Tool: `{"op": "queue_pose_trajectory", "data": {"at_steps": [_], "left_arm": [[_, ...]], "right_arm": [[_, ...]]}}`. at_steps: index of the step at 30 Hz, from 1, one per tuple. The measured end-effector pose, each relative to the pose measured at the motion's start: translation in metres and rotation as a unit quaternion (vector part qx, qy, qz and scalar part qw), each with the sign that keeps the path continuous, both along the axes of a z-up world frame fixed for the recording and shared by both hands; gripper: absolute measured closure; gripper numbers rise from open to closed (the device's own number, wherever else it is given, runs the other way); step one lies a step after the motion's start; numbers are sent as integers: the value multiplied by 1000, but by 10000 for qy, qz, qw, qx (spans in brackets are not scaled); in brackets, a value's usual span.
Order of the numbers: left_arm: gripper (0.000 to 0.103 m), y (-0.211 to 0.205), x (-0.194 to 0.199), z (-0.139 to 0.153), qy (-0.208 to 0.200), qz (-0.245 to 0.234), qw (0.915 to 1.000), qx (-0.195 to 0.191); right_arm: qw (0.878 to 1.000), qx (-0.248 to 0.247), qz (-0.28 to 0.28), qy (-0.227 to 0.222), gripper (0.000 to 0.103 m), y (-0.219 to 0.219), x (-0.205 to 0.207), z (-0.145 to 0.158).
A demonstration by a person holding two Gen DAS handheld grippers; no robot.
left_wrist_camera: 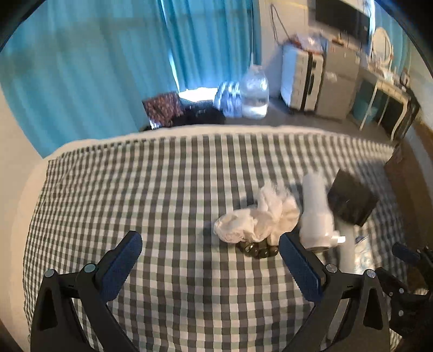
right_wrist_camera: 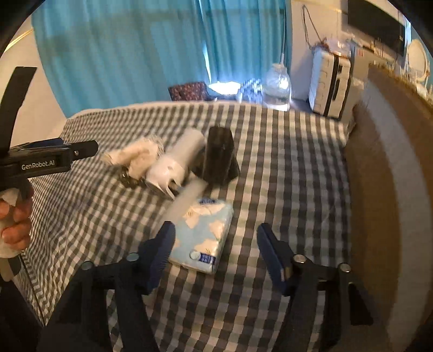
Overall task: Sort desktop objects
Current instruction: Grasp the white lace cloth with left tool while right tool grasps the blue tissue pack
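1. Five things cluster on the checked cloth [right_wrist_camera: 284, 162].
2. Blue tissue pack [right_wrist_camera: 203, 235] lies flat, partly between the right gripper's [right_wrist_camera: 213, 251] spread, empty jaws.
3. White bottle [right_wrist_camera: 173, 165] lies beside the black box [right_wrist_camera: 219, 157].
4. Left gripper [left_wrist_camera: 211, 260] gapes, empty, before the crumpled white cloth [left_wrist_camera: 259, 216] and dark beads [left_wrist_camera: 257, 249].

place: home bedroom | landmark: bed with checked sheet [left_wrist_camera: 173, 189] | beyond its far edge: teal curtains [left_wrist_camera: 108, 67], water jug [left_wrist_camera: 254, 92] on the floor | right of the jug: white suitcase [left_wrist_camera: 301, 81] | farther right: desk [left_wrist_camera: 389, 92], dark screen [left_wrist_camera: 341, 16] above
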State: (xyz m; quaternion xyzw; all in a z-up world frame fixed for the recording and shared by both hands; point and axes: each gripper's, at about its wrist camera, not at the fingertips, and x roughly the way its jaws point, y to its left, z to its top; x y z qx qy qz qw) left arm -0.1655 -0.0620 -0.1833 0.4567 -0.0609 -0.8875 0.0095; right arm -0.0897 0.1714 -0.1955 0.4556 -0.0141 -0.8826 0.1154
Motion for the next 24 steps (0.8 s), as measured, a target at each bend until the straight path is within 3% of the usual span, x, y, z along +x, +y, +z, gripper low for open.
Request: {"op": "queue_pose_trajectory", "data": {"at_steps": [10, 19, 21, 23, 24], "left_arm": [[0, 21, -28, -43, -404, -209, 9989, 122], [0, 17, -47, -58, -289, -201, 9987, 361], [3, 12, -48, -56, -228, -252, 9985, 439], [18, 7, -50, -55, -283, -301, 9977, 540], [21, 7, -54, -55, -326, -329, 9971, 599]], "right_arm": [[9994, 131, -36, -329, 42, -3, -6, -23], [9992, -74, 63, -383, 42, -14, -14, -30], [9991, -123, 67, -392, 41, -18, -16, -32], [9991, -145, 69, -402, 38, -20, -18, -33], [9990, -142, 74, -406, 35, -22, -18, -35]]}}
